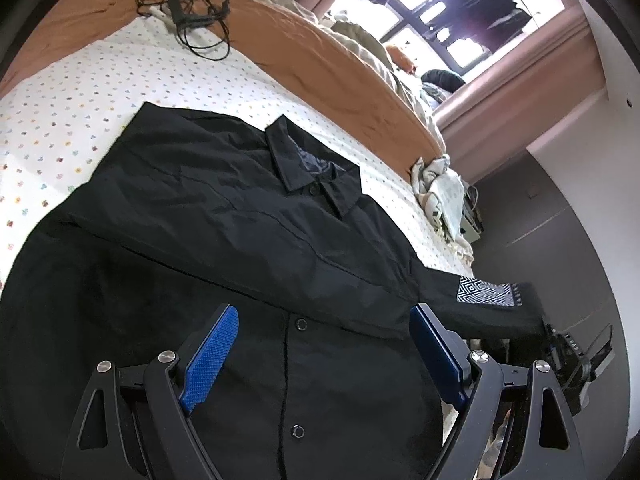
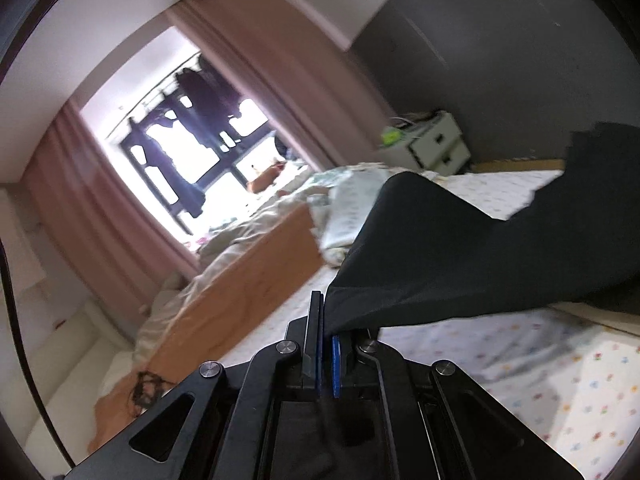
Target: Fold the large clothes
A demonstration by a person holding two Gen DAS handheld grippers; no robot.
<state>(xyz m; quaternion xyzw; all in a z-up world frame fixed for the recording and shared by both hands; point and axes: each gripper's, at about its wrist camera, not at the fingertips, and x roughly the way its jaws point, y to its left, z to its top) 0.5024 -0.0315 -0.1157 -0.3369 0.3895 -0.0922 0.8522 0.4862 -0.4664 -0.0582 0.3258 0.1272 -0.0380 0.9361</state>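
A black button-up shirt (image 1: 224, 216) lies front up on the dotted white bedsheet (image 1: 60, 112), collar toward the far side. One sleeve is folded across the chest. The other sleeve, with a black-and-white patterned patch (image 1: 486, 290), stretches off to the right. My left gripper (image 1: 322, 322) is open, its blue pads low over the button placket, holding nothing. My right gripper (image 2: 326, 320) is shut on the black sleeve fabric (image 2: 440, 264) and holds it lifted above the bed. The right gripper also shows at the right edge of the left wrist view (image 1: 576, 356).
An orange blanket (image 1: 320, 52) and rumpled pale bedding (image 2: 260, 220) lie along the far side of the bed. A black strap with cords (image 1: 196, 4) rests on the sheet. A white nightstand (image 2: 432, 148) stands by the grey wall. A window with pink curtains (image 2: 180, 128) is beyond the bed.
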